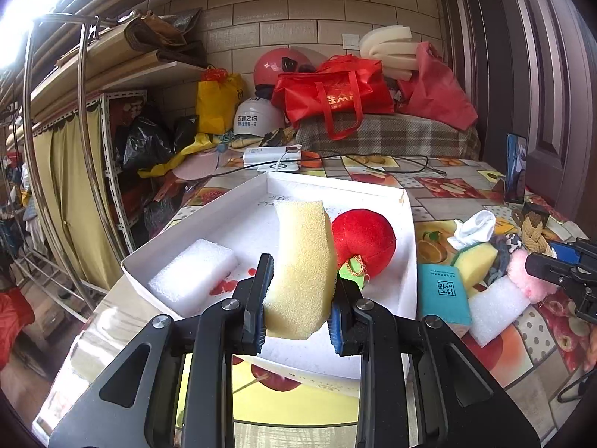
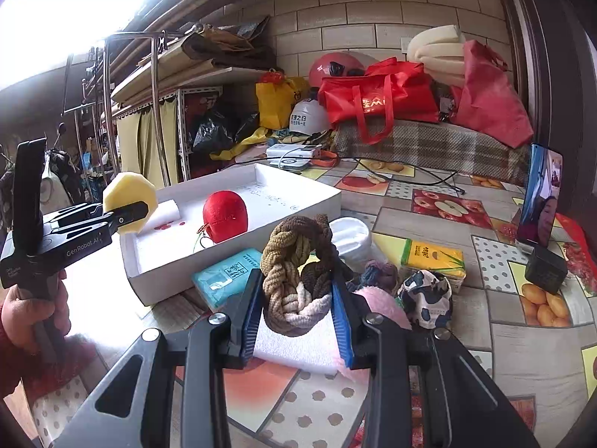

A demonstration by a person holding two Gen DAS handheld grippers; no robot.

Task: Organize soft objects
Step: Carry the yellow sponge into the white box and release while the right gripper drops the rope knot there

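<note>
My left gripper (image 1: pixel 300 280) is shut on a yellow sponge (image 1: pixel 302 261) and holds it over the near part of the white box (image 1: pixel 335 183). Inside the box lie a red plush ball (image 1: pixel 367 240) and a white foam block (image 1: pixel 194 272). From the right wrist view, the left gripper (image 2: pixel 130 212) with the yellow sponge (image 2: pixel 127 190) hangs at the box's (image 2: pixel 238 261) left end. My right gripper (image 2: pixel 296 295) is shut on a braided brown-and-cream scrunchie (image 2: pixel 294 261), raised above a white foam piece (image 2: pixel 294 343) on the table.
To the right of the box lie a teal tissue pack (image 2: pixel 224 272), a yellow tissue pack (image 2: pixel 434 261), a pink fluffy item (image 2: pixel 377 302), a cow-print scrunchie (image 2: pixel 425 295) and a white sock (image 1: pixel 474 229). A phone (image 2: pixel 541 198) stands at the right. Bags and helmets crowd the back.
</note>
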